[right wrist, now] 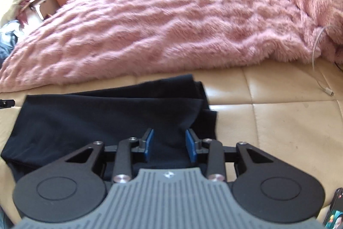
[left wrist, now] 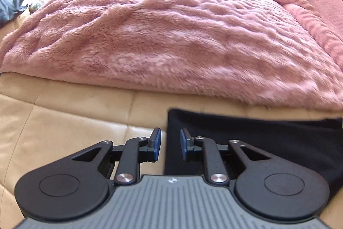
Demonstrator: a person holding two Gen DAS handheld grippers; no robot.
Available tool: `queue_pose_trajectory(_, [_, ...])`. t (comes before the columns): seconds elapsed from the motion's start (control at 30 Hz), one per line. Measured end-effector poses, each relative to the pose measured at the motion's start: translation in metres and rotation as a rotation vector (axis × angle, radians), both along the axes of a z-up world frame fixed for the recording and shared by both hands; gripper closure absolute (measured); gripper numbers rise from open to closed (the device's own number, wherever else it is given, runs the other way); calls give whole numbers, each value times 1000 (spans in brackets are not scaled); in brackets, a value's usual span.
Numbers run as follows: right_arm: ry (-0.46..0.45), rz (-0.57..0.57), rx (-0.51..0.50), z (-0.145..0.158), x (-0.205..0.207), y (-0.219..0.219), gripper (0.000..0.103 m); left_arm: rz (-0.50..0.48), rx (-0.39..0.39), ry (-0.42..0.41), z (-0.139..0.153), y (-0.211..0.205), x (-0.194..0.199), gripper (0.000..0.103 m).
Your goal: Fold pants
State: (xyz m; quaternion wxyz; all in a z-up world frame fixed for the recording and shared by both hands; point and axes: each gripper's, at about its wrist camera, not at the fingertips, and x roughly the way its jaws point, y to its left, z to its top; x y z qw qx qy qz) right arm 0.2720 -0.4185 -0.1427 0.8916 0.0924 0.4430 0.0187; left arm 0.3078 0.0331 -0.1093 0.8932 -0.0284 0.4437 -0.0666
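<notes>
The soft, limp black fabric pants (right wrist: pixel 103 121) lie on the cream leather bed edge (left wrist: pixel 64 121); pinch doubled corners. Left gripper (left wrist: pixel 169 144) and right gripper (right wrist: pixel 169 144) jaws released.

Matt black cloth pants (right wrist: pixel 103 117) on smooth cream leather (left wrist: pixel 64 121); fluffy pink blanket (left wrist: pixel 171 35).
</notes>
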Motion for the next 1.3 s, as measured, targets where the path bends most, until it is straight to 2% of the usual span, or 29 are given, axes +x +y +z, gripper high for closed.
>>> queue_pose_trajectory(0.1, [-16, 31, -71, 1, -16, 23, 75, -81, 21, -5, 1, -12, -37, 86])
queue_pose_trajectory(0.2, [6, 27, -62, -11, -23, 33, 78, -163, 63, 22, -9, -21, -65, 92])
queue_pose_trajectory(0.27, [26, 9, -70, -20, -26, 34, 79, -181, 100, 59, -20, -20, -77, 94])
queue_pose_trajectory(0.37, [30, 10, -63, -28, -31, 31, 82, -187, 157, 82, -36, -12, -87, 96])
queue_pose_trajectory(0.47, [43, 21, -79, -31, -29, 32, 85, -192, 193, 81, -37, -7, -89, 96])
queue_pose_trajectory(0.53, [49, 25, -90, -31, -28, 31, 92, -215, 242, 76, -37, -9, -92, 96])
queue_pose_trajectory(0.63, [55, 3, -71, -32, -27, 26, 95, -234, 290, 87, -38, -8, -98, 97])
queue_pose_trajectory(0.7, [63, -8, -76, -29, -26, 28, 95, -217, 302, 120, -40, 0, -101, 98])
queue_pose_trajectory(0.77, [61, -14, -99, -22, -27, 32, 92, -189, 296, 106, -35, 8, -105, 99])
queue_pose_trajectory(0.8, [51, -19, -101, -18, -29, 33, 87, -174, 274, 90, -30, 12, -106, 98])
queue_pose_trajectory(0.87, [27, -28, -76, -9, -37, 32, 81, -145, 172, 46, -14, 20, -107, 98])
queue_pose_trajectory(0.93, [23, -50, -48, -3, -45, 29, 81, -158, 126, 14, -4, 16, -108, 93])
queue_pose_trajectory(0.97, [27, -64, -43, -2, -48, 29, 81, -176, 144, 15, -3, 10, -107, 88])
queue_pose_trajectory(1.03, [29, -87, -27, -1, -57, 27, 80, -220, 181, 37, -8, -4, -108, 69])
queue_pose_trajectory(1.1, [30, -94, -9, -2, -65, 28, 80, -232, 213, 46, -15, -13, -110, 58])
queue_pose_trajectory(1.2, [44, -98, -1, -7, -72, 29, 80, -172, 219, 55, -26, -13, -106, 58])
queue_pose_trajectory(1.3, [71, -110, -1, -16, -72, 29, 80, -176, 239, 79, -37, -15, -100, 57])
